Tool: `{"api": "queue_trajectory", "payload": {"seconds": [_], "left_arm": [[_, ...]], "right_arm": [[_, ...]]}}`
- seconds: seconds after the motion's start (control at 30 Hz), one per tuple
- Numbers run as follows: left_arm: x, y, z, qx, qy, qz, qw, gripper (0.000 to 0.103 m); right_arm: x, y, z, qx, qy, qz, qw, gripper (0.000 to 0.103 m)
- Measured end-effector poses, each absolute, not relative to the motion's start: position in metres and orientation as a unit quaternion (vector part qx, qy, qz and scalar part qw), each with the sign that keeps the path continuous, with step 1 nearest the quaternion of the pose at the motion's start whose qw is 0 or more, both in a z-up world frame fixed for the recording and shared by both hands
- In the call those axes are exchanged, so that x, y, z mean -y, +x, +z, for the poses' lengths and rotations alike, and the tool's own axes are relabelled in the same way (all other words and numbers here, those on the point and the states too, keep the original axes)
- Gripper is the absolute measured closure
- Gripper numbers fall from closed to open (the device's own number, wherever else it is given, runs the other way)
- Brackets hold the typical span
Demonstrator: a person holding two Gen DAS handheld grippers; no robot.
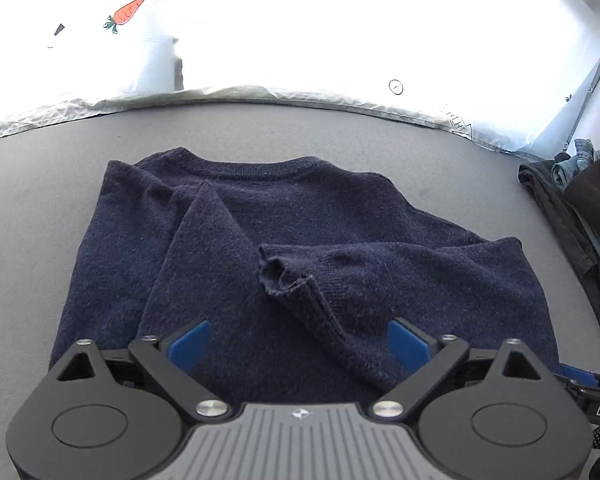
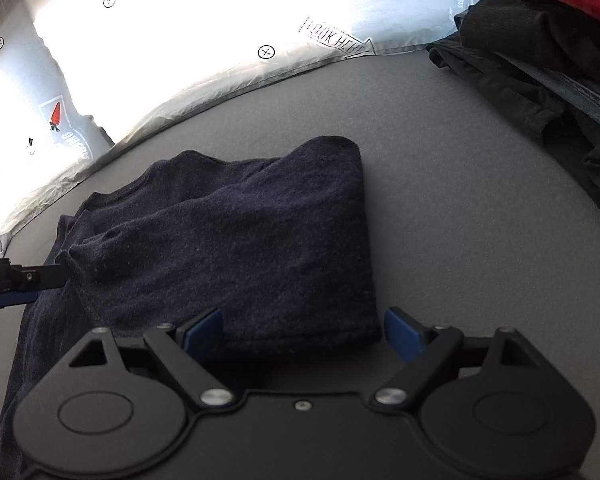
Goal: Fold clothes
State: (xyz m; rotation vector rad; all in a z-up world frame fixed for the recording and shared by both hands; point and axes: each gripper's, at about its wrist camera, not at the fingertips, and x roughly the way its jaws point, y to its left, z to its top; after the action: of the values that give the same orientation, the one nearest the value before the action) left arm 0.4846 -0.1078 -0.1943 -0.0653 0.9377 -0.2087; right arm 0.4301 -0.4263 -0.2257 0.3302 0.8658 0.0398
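Observation:
A navy knit sweater (image 1: 300, 216) lies flat on the grey surface (image 1: 32, 200), neckline at the far side and both sleeves folded across its body. One ribbed cuff (image 1: 286, 276) stands crumpled near the middle. My left gripper (image 1: 298, 344) hovers over the sweater's near part, open, its blue pads not pressing the cloth. In the right wrist view the sweater (image 2: 240, 232) shows its folded right side. My right gripper (image 2: 302, 332) is open at its near right corner, with the hem between the pads. The left gripper's fingers (image 2: 28, 278) poke in at the left edge.
A pile of dark, denim and red clothes (image 2: 540, 60) sits at the right of the surface, also seen in the left wrist view as a pile of clothes (image 1: 580, 216). A bright white printed sheet (image 1: 300, 20) with a carrot print (image 1: 126, 12) borders the far edge.

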Motion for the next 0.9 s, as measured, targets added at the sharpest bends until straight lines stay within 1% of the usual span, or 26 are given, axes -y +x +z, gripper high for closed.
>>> {"api": "queue_trajectory", "payload": {"seconds": [0.03, 0.07, 0.1, 0.13, 0.17, 0.2, 0.37, 0.57, 0.73, 0.9], "left_arm": [[0.109, 0.491, -0.197, -0.455, -0.036, -0.101, 0.884, 0.026], [0.111, 0.498, -0.200, -0.459, -0.040, -0.101, 0.882, 0.034], [0.113, 0.503, -0.203, -0.463, -0.041, -0.101, 0.880, 0.049], [0.115, 0.508, -0.206, -0.466, -0.037, -0.101, 0.878, 0.058], [0.117, 0.512, -0.208, -0.470, -0.034, -0.100, 0.876, 0.080], [0.119, 0.514, -0.209, -0.472, -0.030, -0.100, 0.876, 0.090], [0.119, 0.502, -0.187, -0.433, -0.025, -0.118, 0.893, 0.093], [0.107, 0.488, -0.131, -0.351, -0.017, -0.113, 0.929, 0.093], [0.070, 0.490, -0.081, -0.287, -0.030, -0.101, 0.952, 0.093], [0.019, 0.495, -0.049, -0.253, -0.046, -0.086, 0.963, 0.093]], "right_arm": [[0.426, 0.430, -0.225, -0.418, 0.155, 0.018, 0.895, 0.015], [0.426, 0.430, -0.224, -0.418, 0.152, 0.017, 0.896, 0.015], [0.426, 0.429, -0.224, -0.418, 0.150, 0.016, 0.896, 0.015], [0.427, 0.428, -0.223, -0.418, 0.150, 0.014, 0.896, 0.015], [0.427, 0.427, -0.223, -0.418, 0.150, 0.012, 0.896, 0.015], [0.426, 0.426, -0.222, -0.419, 0.149, 0.010, 0.896, 0.015], [0.420, 0.413, -0.212, -0.415, 0.142, -0.001, 0.899, 0.015], [0.407, 0.397, -0.191, -0.396, 0.138, -0.010, 0.908, 0.015], [0.379, 0.382, -0.172, -0.385, 0.113, 0.000, 0.916, 0.015], [0.345, 0.369, -0.167, -0.388, 0.098, -0.012, 0.916, 0.015]]}}
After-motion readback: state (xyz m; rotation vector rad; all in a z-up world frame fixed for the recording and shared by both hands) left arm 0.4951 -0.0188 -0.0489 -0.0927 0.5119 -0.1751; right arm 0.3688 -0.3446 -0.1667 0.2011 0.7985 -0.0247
